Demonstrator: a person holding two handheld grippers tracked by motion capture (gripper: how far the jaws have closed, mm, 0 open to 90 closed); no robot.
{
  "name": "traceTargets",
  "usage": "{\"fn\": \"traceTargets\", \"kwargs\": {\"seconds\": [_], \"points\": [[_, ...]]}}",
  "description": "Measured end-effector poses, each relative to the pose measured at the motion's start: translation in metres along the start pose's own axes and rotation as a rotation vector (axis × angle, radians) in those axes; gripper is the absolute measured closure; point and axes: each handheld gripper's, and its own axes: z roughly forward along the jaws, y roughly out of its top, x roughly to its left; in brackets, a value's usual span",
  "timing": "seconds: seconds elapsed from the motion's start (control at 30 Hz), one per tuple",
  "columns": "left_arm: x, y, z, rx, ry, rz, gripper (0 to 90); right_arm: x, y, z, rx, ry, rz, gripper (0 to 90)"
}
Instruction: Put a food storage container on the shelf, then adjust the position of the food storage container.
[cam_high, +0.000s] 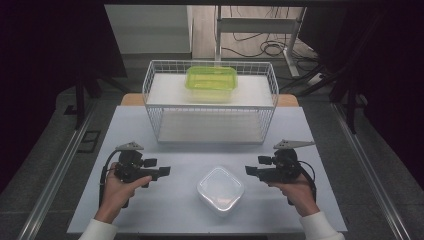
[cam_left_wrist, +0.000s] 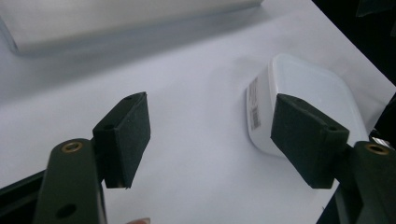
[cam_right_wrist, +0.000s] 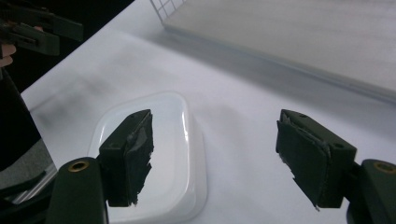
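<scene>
A white lidded plastic container (cam_high: 220, 189) lies on the pale table (cam_high: 165, 210) near its front edge, between my two hands. My left gripper (cam_high: 163, 171) is held to its left, pointing toward it, jaws open and empty. My right gripper (cam_high: 249, 170) mirrors it from the right, also open and empty. In the left gripper view the container (cam_left_wrist: 306, 79) sits partly behind the right pad, past my gripper (cam_left_wrist: 212, 135). In the right gripper view the container (cam_right_wrist: 173, 140) lies behind the left pad of that gripper (cam_right_wrist: 215, 140). Neither gripper touches it.
A white wire rack (cam_high: 210, 106) with two shelves stands at the table's back. A translucent green lidded container (cam_high: 211, 80) rests on its top shelf. Dark floor, metal rails and cables surround the table.
</scene>
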Motion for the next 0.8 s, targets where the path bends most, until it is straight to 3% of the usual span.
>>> {"fn": "traceTargets", "kwargs": {"seconds": [0.17, 0.37, 0.63, 0.8], "points": [[0.001, -0.005, -0.004, -0.005, 0.017, -0.004, 27.3, 0.003, -0.009, -0.008, 0.012, -0.032, -0.036, 27.5], [0.001, -0.004, -0.003, 0.004, 0.008, -0.001, 26.0, 0.010, -0.018, -0.013, 0.036, -0.020, -0.071, 31.1], [0.008, -0.004, -0.004, 0.015, 0.004, -0.010, 25.7, 0.009, -0.030, -0.017, 0.089, -0.037, -0.073, 37.6], [0.007, -0.004, -0.002, 0.020, 0.003, -0.006, 25.6, 0.020, -0.043, -0.017, 0.167, -0.050, -0.111, 47.0]]}}
